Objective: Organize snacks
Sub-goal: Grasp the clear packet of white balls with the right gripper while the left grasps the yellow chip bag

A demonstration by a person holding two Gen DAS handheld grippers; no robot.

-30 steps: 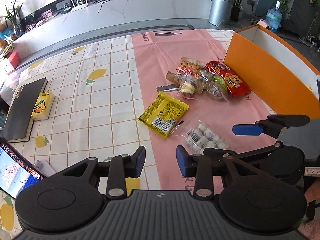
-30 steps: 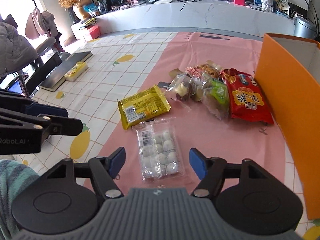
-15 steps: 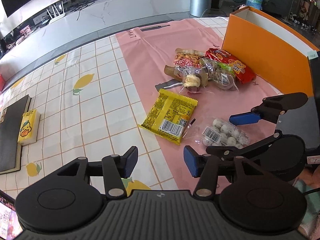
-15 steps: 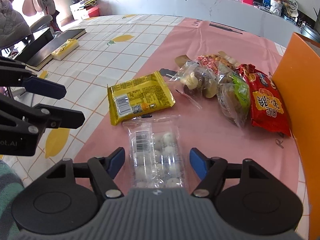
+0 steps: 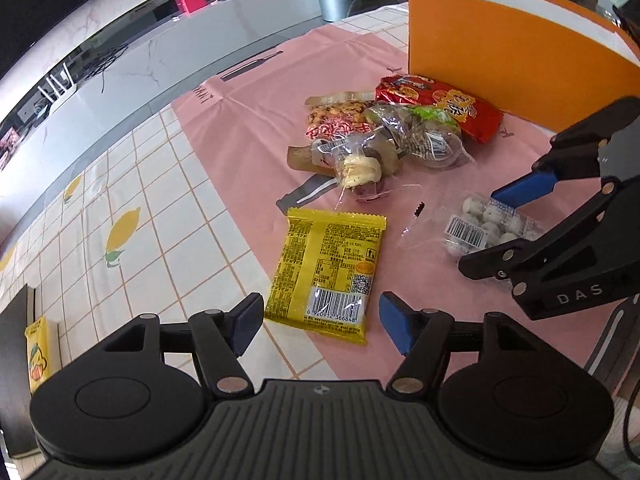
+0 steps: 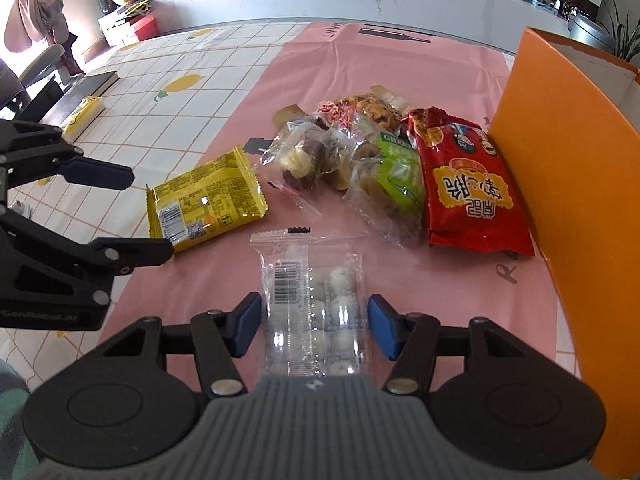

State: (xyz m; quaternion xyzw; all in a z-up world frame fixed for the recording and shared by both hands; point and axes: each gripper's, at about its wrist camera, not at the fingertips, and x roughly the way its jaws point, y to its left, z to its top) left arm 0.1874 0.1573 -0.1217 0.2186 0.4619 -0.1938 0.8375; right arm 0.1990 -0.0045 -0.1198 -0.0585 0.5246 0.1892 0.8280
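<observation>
black grippers (image 5: 322, 322), blue-padded jaws, silver screws, teal sleeve (image 6: 10, 392).

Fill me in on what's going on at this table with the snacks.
A person is working two handheld grippers over snacks lying on a pink mat. The right gripper straddles a clear packet of white balls; its jaws have just been closing, but the pads are not yet touching it. The left gripper sits just short of a yellow packet, jaws having just opened. A red bag and several clear-wrapped snacks lie in a pile beside the orange box.
</observation>
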